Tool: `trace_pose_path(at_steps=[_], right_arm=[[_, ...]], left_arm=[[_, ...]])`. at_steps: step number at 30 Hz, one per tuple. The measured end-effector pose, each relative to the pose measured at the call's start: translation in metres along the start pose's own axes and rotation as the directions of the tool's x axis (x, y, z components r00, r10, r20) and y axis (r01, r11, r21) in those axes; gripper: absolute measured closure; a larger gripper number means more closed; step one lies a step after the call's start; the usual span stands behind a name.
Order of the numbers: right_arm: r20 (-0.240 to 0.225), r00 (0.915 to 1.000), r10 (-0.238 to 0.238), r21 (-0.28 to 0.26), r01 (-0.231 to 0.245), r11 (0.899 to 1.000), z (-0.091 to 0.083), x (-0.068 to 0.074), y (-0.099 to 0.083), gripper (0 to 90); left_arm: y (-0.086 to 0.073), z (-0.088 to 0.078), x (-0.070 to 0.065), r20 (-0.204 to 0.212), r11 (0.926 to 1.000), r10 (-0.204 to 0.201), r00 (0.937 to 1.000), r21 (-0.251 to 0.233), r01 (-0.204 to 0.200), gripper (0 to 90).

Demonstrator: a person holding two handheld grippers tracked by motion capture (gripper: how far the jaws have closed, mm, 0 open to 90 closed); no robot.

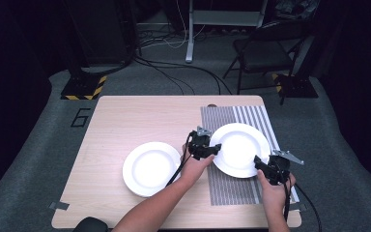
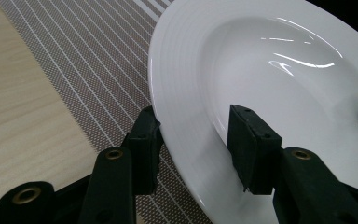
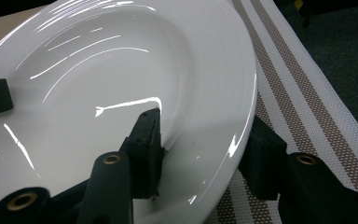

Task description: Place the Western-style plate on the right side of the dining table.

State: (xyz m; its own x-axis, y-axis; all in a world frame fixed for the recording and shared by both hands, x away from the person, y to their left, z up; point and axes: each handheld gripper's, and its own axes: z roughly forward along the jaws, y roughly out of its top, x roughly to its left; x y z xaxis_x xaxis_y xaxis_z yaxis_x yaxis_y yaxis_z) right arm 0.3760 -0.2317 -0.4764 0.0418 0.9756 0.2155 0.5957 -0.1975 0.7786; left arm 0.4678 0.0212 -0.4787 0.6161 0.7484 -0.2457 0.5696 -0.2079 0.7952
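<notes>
A white deep plate (image 1: 241,145) lies over the striped placemat (image 1: 232,189) at the right of the table. My left gripper (image 1: 213,150) holds its left rim, one jaw under the rim and one on the inner face, as the left gripper view (image 2: 198,140) shows on the plate (image 2: 284,70). At the near right rim my right gripper (image 1: 260,163) clamps the same way, as seen in the right gripper view (image 3: 205,140) with the plate (image 3: 98,70). A second white plate (image 1: 150,168) rests on the bare wood to the left, untouched.
The wooden table (image 1: 125,116) stands on grey carpet. A folding chair (image 1: 265,48) and cables (image 1: 183,67) lie beyond the far edge. The placemat (image 2: 88,70) reaches to the table's right edge.
</notes>
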Motion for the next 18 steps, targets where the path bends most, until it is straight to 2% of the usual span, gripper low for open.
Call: trace_pose_path(at_steps=[3, 7, 8, 9, 11, 18], right_arm=[[0.002, 0.9999, -0.012, 0.008, 0.012, 1.0, 0.002, -0.002, -0.002, 52.6], [-0.002, 1.0, -0.005, 0.013, 0.005, 1.0, 0.006, -0.006, -0.003, 52.4], [0.0, 1.0, -0.002, 0.014, 0.002, 1.0, 0.007, -0.007, -0.004, 52.3], [0.005, 1.0, -0.007, 0.02, 0.007, 1.0, 0.007, -0.007, -0.004, 52.2], [0.007, 0.9999, -0.007, 0.02, 0.007, 1.0, 0.009, -0.008, -0.005, 52.0], [0.023, 0.9997, -0.009, 0.022, 0.009, 1.0, 0.015, -0.011, 0.0, 51.7]], left_arm=[[-0.002, 0.004, -0.001, -0.004, 1.0, -0.002, 1.0, 0.003, 0.002, 55.6], [-0.003, 0.009, -0.001, -0.009, 0.9999, 0.002, 1.0, 0.016, -0.002, 55.6], [-0.003, 0.011, -0.002, -0.008, 0.9999, -0.009, 0.9999, 0.013, 0.009, 55.6], [-0.003, 0.011, -0.002, -0.013, 0.9998, 0.0, 0.9999, 0.018, 0.0, 55.6], [-0.003, 0.014, -0.003, -0.015, 0.9998, -0.013, 0.9998, 0.016, 0.013, 55.6], [0.0, 0.021, -0.004, -0.029, 0.9995, -0.02, 0.9994, 0.023, 0.02, 55.3]])
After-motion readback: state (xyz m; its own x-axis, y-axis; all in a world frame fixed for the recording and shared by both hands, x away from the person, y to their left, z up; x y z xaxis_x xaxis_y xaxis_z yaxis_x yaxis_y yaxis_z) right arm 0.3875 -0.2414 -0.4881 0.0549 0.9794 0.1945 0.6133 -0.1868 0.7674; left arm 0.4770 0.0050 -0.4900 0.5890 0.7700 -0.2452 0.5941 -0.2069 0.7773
